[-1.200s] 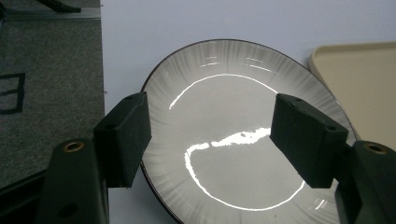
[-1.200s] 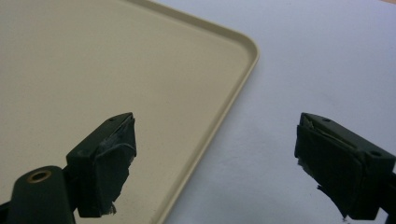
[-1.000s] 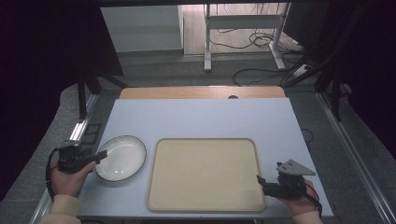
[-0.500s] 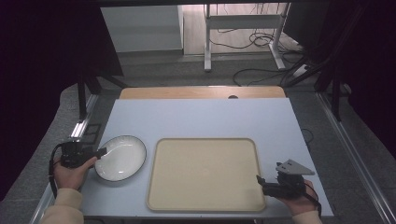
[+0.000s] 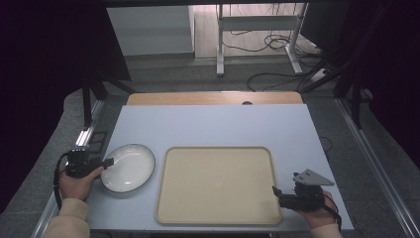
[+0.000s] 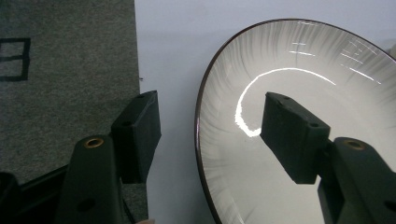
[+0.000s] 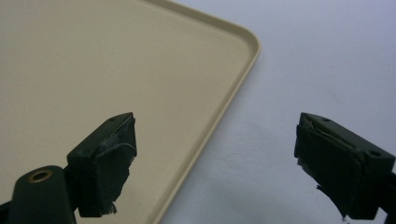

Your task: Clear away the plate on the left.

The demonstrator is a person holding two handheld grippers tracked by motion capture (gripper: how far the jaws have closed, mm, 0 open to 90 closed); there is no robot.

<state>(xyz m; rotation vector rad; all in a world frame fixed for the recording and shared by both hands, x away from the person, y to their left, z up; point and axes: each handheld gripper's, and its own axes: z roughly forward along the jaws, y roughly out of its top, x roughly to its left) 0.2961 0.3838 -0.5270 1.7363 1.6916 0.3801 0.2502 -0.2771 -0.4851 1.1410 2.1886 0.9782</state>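
Closing in on the plate at the near left of the table: brought right and down over the past second, with the left gripper now straddling the plate's left rim. Seen along the left gripper itself as one jaw outside the dark rim, above the table's left edge, and the other above the glossy white inside of the plate. Just been narrowing, yet still spread, with a gap on either side of the rim and no pad pressing on it. Judged a grasp about to land rather than a grasp made, needing only a further squeeze before any lift. Lying flat and empty on the table, just left of the tray, close to it but apart.

No change at the near right: right gripper held at the same spot by the tray's near right corner. Viewed along the right gripper, spread wide and pinching nothing, with the right rim of the beige tray running between the two jaws, one above the tray's bare floor, the other above bare table.

By count: one plate, one tray, both empty; two grippers, one to each hand; one table
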